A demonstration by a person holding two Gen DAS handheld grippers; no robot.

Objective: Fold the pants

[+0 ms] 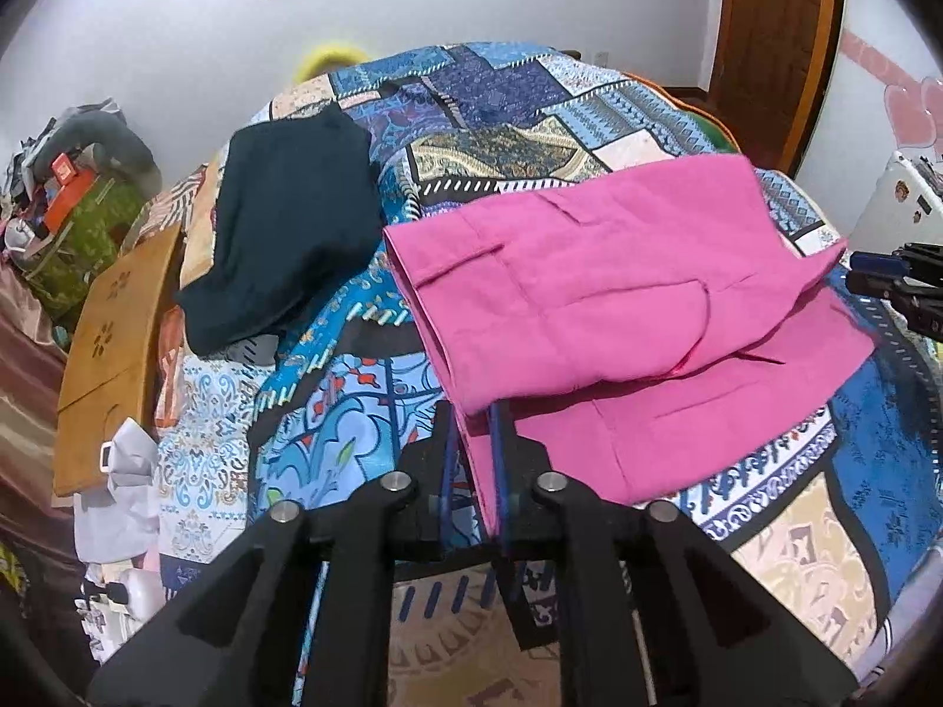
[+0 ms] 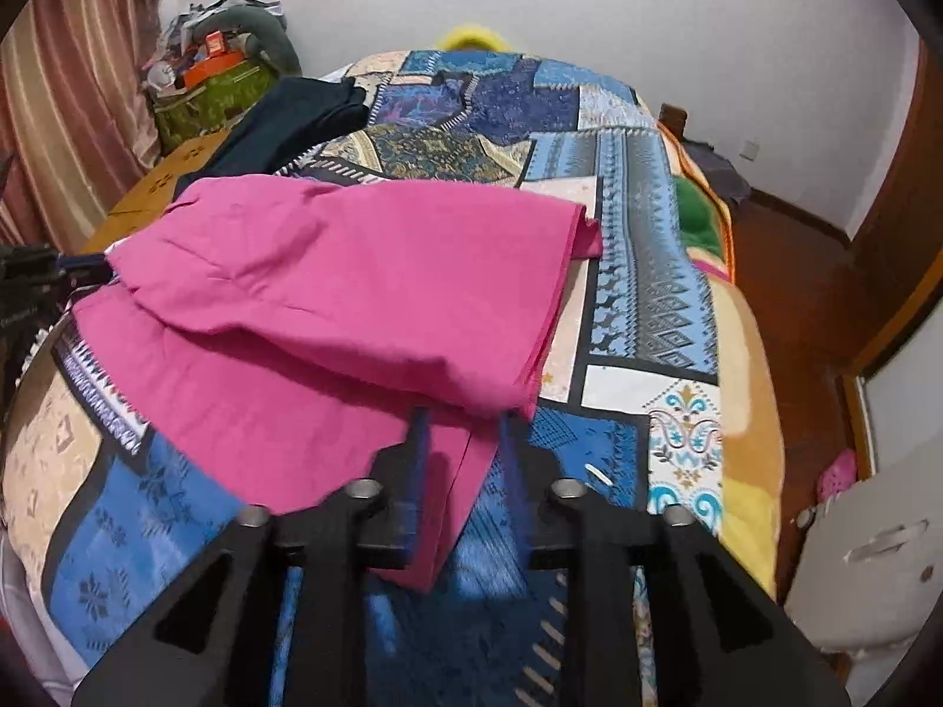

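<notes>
Pink pants lie folded over on the patterned bedspread, with an upper layer doubled over a lower one; they also show in the right wrist view. My left gripper is at the pants' near left corner, its fingers slightly apart with the pink edge between them. My right gripper is open at the near right corner, with the lower pink layer lying between its fingers. Each gripper appears at the edge of the other's view.
A folded dark garment lies on the bed to the left. A wooden board and a cluttered green bag sit at the left side. The bed's right edge drops to a wooden floor.
</notes>
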